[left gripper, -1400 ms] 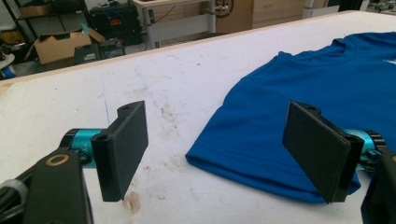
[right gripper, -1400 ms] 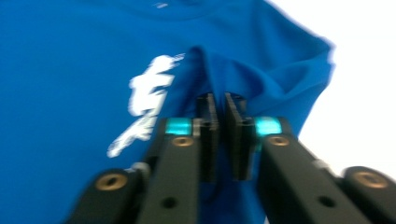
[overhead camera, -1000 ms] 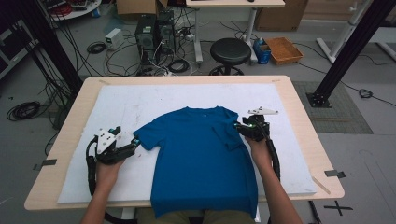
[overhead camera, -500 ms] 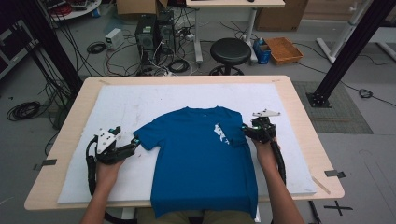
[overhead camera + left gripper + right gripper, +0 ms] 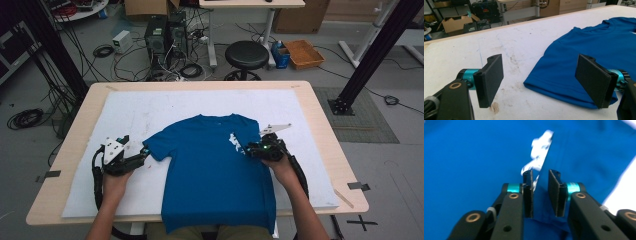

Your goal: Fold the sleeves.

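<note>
High view: blue shirt [image 5: 212, 175] lies flat on the desk [image 5: 320, 120], hem hanging over the near edge, right sleeve folded in over the chest by the right tongs [image 5: 248, 148]; left tongs [image 5: 145, 152] sit at the left sleeve's edge. Left gripper view: left tongs [image 5: 544, 82] are wide apart, one jaw on bare desk, the other over the sleeve hem [image 5: 564, 96], nothing held. Right gripper view: right tongs [image 5: 540, 192] are nearly together, pinching a fold of shirt [image 5: 474, 157]; it's light, limp cloth that will sag, so grab hems or seams.

T-shirt [image 5: 210, 170] between both grippers
</note>
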Tool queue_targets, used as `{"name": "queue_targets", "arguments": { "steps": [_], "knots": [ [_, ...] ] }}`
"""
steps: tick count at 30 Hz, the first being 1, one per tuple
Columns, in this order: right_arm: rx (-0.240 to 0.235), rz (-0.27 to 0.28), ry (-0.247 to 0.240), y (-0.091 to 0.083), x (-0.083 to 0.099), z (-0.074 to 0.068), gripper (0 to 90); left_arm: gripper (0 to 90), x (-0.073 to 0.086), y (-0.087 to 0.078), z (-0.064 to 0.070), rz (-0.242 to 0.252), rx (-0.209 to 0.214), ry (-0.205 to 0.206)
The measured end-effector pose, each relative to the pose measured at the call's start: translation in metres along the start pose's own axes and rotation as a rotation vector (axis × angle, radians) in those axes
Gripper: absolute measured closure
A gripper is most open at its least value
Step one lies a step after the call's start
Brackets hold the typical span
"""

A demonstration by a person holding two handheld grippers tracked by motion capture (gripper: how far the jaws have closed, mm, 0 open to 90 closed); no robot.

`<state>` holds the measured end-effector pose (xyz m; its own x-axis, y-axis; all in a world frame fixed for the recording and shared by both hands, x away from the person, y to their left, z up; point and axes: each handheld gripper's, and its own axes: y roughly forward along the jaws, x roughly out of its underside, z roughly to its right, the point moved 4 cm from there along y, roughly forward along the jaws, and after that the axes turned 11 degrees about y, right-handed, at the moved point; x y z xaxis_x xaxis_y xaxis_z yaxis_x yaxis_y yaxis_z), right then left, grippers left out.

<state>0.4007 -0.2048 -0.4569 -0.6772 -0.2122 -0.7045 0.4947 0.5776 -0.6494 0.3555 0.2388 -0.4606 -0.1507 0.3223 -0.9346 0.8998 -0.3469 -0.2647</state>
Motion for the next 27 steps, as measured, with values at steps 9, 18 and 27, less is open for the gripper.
{"name": "queue_targets", "arguments": {
  "steps": [9, 18, 27],
  "knots": [
    [0.157, 0.317, 0.024, -0.058, -0.003, 0.023, 28.5, 26.2, 0.001, 0.008, -0.005, -0.111, 0.008, -0.049],
    [0.241, 0.375, 0.057, -0.082, 0.014, 0.049, 23.4, 28.5, 0.001, 0.043, -0.011, -0.343, 0.03, -0.144],
    [0.252, 0.362, 0.044, -0.079, 0.016, 0.051, 24.8, 86.1, -0.002, 0.053, 0.012, -0.401, 0.077, 0.002]
  ]
}}
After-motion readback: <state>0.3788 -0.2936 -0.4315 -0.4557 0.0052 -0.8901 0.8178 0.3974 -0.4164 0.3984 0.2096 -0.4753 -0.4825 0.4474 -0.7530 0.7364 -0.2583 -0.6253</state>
